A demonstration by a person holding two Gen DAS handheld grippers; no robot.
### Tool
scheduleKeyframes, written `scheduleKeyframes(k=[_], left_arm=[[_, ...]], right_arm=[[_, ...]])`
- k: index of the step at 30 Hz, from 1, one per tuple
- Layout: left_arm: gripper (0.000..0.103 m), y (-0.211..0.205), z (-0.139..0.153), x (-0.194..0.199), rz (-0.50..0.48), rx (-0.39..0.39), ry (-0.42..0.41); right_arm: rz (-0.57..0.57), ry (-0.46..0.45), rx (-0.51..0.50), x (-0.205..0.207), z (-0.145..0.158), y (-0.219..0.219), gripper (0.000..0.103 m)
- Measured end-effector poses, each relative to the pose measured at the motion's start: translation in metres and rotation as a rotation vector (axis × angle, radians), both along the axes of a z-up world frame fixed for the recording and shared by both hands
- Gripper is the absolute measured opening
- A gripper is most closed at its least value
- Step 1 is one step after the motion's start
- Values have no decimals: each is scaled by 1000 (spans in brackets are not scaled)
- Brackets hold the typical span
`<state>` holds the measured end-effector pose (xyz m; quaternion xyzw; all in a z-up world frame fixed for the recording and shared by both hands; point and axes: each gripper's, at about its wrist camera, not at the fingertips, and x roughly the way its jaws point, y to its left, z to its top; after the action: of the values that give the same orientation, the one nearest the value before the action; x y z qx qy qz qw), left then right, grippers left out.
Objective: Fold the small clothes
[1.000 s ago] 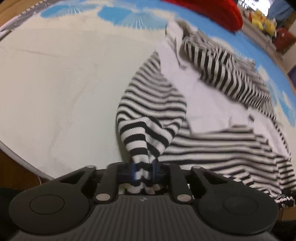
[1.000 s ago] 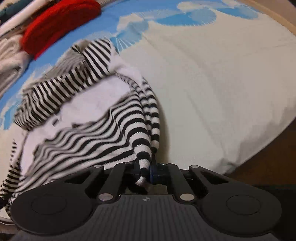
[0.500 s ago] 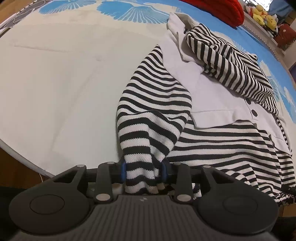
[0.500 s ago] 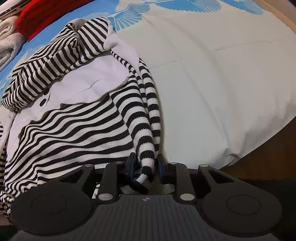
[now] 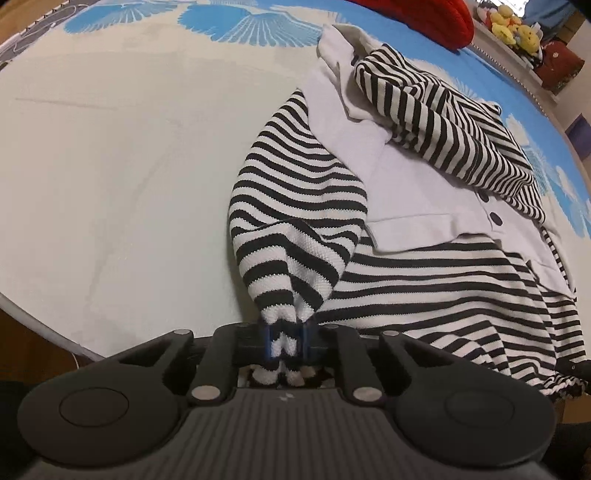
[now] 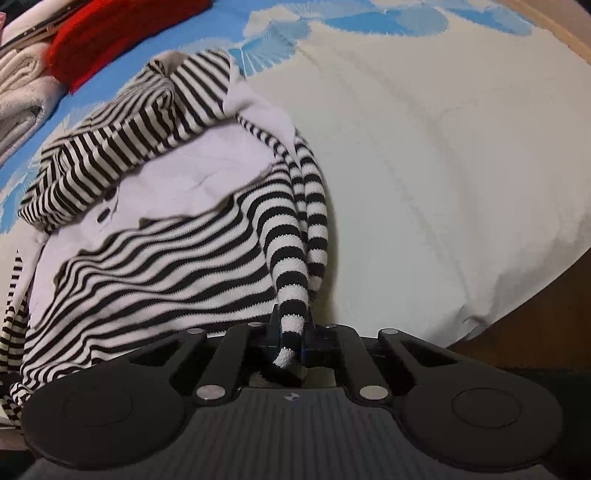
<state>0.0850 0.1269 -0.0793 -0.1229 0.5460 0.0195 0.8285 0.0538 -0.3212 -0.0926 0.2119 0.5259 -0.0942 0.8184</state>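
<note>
The striped top [image 5: 424, 280], a small black-and-white knit with a plain white front panel [image 5: 406, 192] and dark buttons, lies spread on the pale bedcover [image 5: 110, 166], and each gripper has hold of one of its sleeves at the near edge of the bed. The left gripper [image 5: 286, 343] has just been closing, and its pads now pinch the bunched cuff of the left sleeve [image 5: 295, 229], which bulges wide and runs away from the tool toward the collar. The right gripper [image 6: 291, 334] has likewise just been closing and now clamps the end of the right sleeve [image 6: 299, 240], which is twisted into a narrow rope. Both sleeves have their long axis pointing up the bed, away from the tools, while the body of the top lies between the two hands, to the right of the left gripper and to the left of the right one. So the coming fold probably turns on carrying each cuff inward, across the white panel, each hand serving its own side. The other striped fabric heaped near the collar [image 6: 122, 140] may be a hood or a turned-back part; it is hard to tell. No container is in view: only a red cloth [image 6: 122, 33] and folded pale towels [image 6: 22, 96] lie beyond on the bed, well apart from the top
</note>
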Motion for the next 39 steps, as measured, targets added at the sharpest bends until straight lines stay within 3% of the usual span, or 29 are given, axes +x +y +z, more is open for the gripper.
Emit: scheduleKeyframes(k=[12, 15, 18, 24, 32, 39], left_arm=[[16, -2, -3, 1, -13, 15, -2], [14, -5, -3, 0, -26, 27, -10], [8, -5, 2, -3, -20, 25, -45], [8, -9, 22, -8, -43, 37, -132], [7, 8, 95, -14, -91, -71, -238], [7, 37, 170, -63, -161, -196, -323]], right_arm=[[19, 10, -29, 0, -2, 4, 14], [26, 4, -36, 0, -1, 5, 10], [31, -21, -49, -1, 3, 6, 7], [9, -90, -29, -4, 18, 0, 6], [28, -274, 57, -20, 82, -19, 5], [133, -425, 98, -71, 155, -27, 5]])
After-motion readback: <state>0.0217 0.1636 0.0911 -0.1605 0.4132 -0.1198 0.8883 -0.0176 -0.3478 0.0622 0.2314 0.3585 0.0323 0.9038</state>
